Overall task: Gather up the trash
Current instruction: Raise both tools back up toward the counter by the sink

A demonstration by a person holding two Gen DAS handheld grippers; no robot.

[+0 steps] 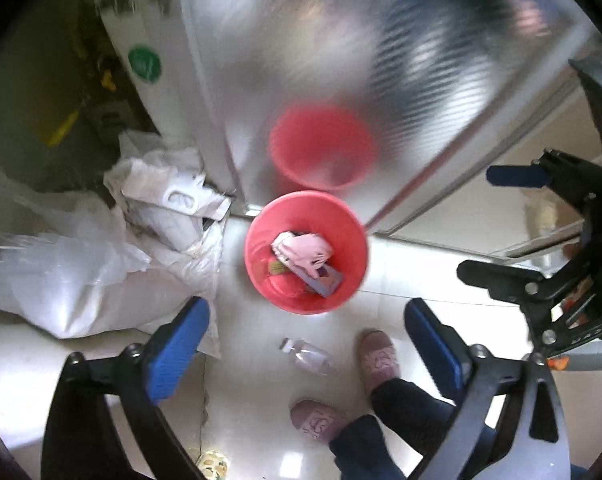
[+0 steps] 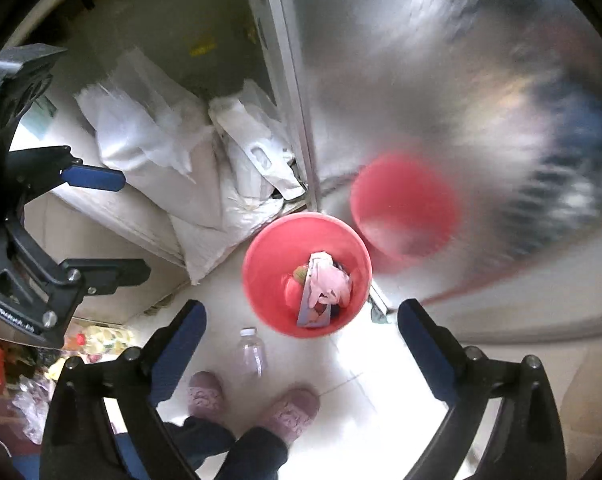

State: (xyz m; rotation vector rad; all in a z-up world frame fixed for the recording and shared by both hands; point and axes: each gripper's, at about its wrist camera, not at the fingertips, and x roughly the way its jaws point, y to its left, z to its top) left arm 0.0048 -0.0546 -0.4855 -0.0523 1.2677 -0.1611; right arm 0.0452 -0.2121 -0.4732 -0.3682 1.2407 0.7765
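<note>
A red bin point(image 1: 261, 224) point(image 2: 269, 248) stands on the pale floor against a shiny metal panel. Inside lie a crumpled pink wrapper point(image 1: 305, 250) point(image 2: 329, 280), a purple flat box point(image 1: 327, 280) point(image 2: 313, 316) and other small scraps. A clear plastic bottle point(image 1: 309, 356) point(image 2: 251, 350) lies on the floor just in front of the bin. My left gripper point(image 1: 307, 312) point(image 2: 129, 224) hangs high above the bin, open, nothing between its blue pads. My right gripper point(image 2: 301, 308) point(image 1: 481, 224) hovers beside it, also open and empty.
White plastic bags point(image 1: 81, 264) point(image 2: 161, 152) are heaped left of the bin. The metal panel point(image 1: 321, 60) point(image 2: 421, 80) mirrors the bin. A person's feet in pink slippers point(image 1: 379, 356) point(image 2: 289, 412) stand before the bottle. Colourful wrappers point(image 2: 97, 340) lie at lower left.
</note>
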